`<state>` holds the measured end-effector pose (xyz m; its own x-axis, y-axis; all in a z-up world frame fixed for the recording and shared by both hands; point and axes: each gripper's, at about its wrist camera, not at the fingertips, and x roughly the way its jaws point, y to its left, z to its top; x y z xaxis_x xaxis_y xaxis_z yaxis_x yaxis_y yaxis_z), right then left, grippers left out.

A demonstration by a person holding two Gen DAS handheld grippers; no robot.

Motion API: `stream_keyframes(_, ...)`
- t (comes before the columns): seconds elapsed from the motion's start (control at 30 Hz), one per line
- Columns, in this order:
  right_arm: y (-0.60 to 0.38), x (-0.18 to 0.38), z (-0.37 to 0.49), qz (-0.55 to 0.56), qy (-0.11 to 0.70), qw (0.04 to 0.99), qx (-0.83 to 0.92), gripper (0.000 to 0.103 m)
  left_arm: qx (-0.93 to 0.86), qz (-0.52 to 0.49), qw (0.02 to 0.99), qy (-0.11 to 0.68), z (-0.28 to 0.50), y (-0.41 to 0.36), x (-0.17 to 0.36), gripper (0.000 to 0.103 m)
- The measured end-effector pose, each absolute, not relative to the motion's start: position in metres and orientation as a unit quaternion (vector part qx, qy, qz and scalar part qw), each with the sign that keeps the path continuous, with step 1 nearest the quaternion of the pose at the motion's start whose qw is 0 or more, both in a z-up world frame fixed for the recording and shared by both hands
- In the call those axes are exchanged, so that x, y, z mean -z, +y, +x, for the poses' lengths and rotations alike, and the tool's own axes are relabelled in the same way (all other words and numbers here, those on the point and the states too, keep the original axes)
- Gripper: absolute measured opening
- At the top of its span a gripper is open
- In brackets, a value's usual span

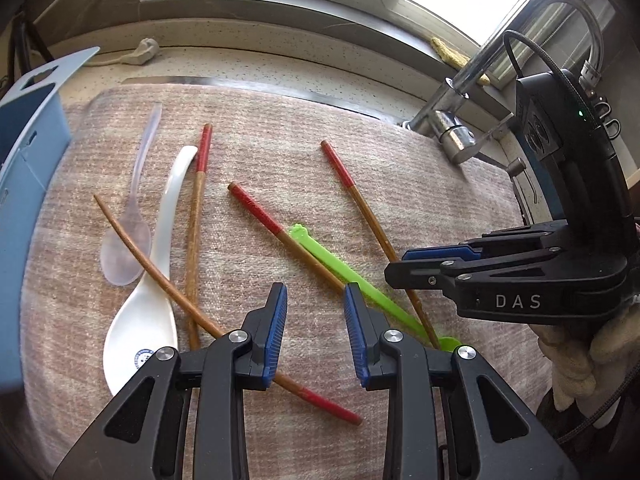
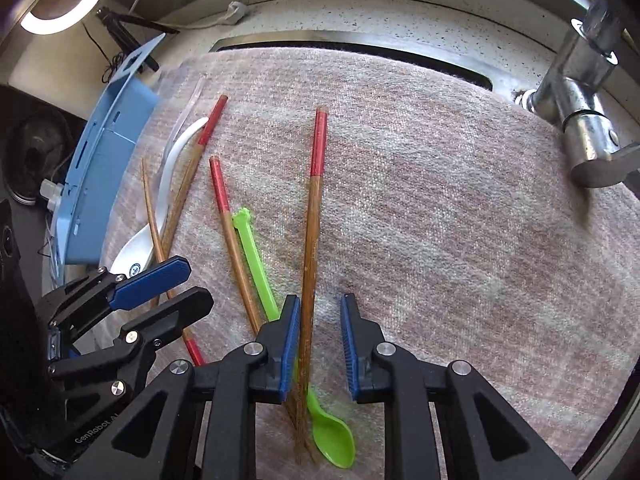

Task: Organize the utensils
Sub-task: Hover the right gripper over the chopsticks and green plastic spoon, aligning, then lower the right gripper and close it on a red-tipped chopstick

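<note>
Several wooden chopsticks with red ends lie scattered on a pink-grey cloth [image 1: 440,208]. One chopstick [image 2: 312,220] runs up between the fingers of my right gripper [image 2: 320,300]. It lies close against the left pad, the right pad stands clear of it, and the jaws are open. A green plastic spoon [image 2: 332,440] lies under that gripper, crossing the chopstick. My left gripper [image 1: 315,292] hangs open over the cloth with nothing between its pads. A curved chopstick [image 1: 160,276] passes beneath it. A white ceramic spoon [image 1: 140,320] and a translucent spoon [image 1: 128,240] lie at the left.
A blue utensil holder [image 1: 24,168] stands at the cloth's left edge. A chrome faucet [image 1: 452,132] rises at the far right, with the sink rim [image 2: 360,46] behind the cloth. A gloved hand [image 1: 580,360] holds the right gripper.
</note>
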<state>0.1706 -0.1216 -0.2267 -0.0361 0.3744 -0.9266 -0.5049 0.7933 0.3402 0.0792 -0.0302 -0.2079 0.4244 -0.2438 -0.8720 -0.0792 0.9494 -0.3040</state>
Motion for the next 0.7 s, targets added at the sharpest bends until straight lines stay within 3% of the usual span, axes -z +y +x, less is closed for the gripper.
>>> stream_keyframes(0.7,-0.160,0.227,0.188,-0.005,0.650,0.691,-0.317,0.016,0.012,-0.083,0.815,0.573,0.098,-0.064,0.229,0.030)
